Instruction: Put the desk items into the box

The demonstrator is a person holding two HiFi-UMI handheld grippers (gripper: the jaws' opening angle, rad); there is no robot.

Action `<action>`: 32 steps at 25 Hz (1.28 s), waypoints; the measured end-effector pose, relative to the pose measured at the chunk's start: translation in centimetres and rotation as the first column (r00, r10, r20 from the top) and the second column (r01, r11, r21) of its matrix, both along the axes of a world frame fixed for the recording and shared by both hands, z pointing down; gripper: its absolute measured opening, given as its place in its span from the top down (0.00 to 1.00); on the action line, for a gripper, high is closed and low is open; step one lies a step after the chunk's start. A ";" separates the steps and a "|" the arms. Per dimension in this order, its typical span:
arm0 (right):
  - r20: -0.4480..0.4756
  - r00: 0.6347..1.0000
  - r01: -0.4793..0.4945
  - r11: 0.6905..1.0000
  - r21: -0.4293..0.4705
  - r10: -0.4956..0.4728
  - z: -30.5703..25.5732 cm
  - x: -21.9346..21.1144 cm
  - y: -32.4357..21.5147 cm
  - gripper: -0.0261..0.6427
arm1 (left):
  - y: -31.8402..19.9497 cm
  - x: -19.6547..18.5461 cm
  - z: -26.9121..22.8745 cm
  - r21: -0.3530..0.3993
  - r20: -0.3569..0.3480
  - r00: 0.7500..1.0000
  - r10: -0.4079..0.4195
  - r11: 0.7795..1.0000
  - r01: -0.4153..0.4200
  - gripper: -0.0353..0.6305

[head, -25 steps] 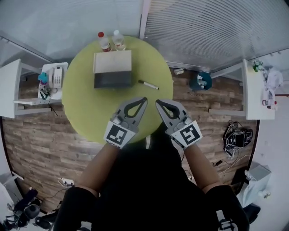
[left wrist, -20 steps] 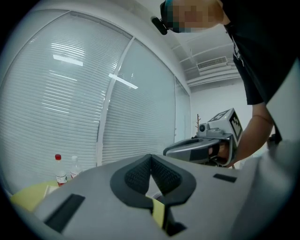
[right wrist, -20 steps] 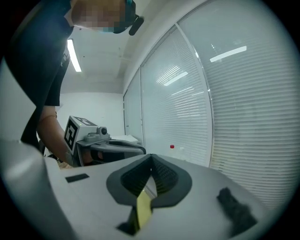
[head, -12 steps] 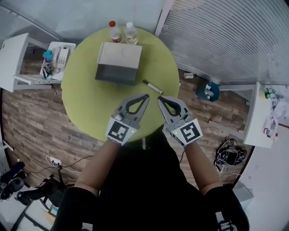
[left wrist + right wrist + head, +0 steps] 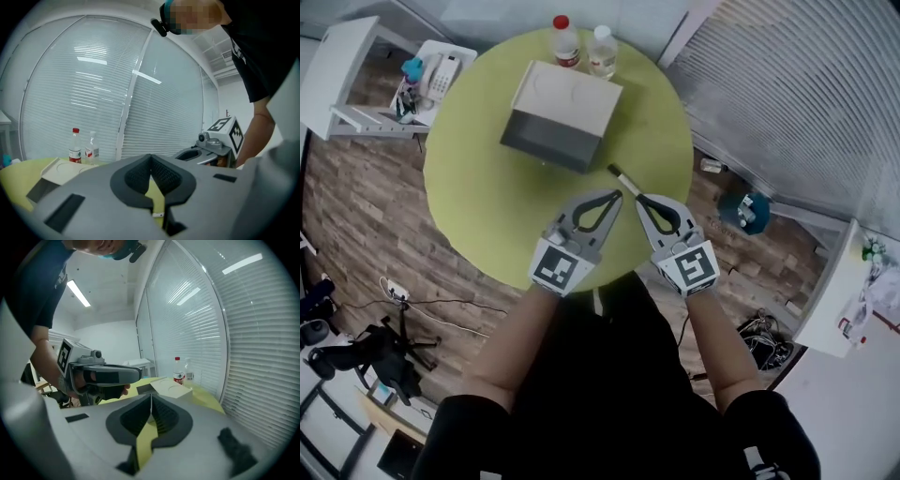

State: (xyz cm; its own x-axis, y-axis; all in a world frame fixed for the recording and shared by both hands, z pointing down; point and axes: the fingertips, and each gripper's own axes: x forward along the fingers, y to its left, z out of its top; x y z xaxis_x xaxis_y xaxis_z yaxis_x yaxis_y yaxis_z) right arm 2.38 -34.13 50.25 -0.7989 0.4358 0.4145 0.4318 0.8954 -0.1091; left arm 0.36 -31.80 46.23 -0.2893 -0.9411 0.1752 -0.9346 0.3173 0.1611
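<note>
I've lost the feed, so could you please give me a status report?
Left gripper, right gripper shut, empty. Pen on table, outside box. Path clear.

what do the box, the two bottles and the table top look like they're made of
The box looks like cardboard or thin board: matte beige top, dark grey side, crisp edges. The red-capped bottle and the white-capped bottle look like clear plastic: see-through bodies, wrapped labels. The table has a smooth matte yellow-green top, perhaps laminate.

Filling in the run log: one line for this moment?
left gripper shut, empty | right gripper shut, empty | marker on table, outside box
</note>
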 end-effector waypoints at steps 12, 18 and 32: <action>-0.144 0.987 0.083 0.996 0.033 -0.077 11.9 -1.5 -0.6 0.93 | 0.8 -2.0 8.4 -0.011 -0.027 0.987 -0.160 0.987 0.159 0.93; -0.204 0.973 0.124 0.991 0.054 -0.110 15.8 -1.9 -0.4 0.91 | 0.6 -2.2 11.3 -0.022 -0.035 0.979 -0.199 0.980 0.199 0.93; -0.329 0.925 0.260 0.949 0.178 -0.192 21.6 -2.3 0.3 0.81 | 1.2 -2.9 14.1 -0.031 -0.023 0.962 -0.272 0.962 0.271 0.93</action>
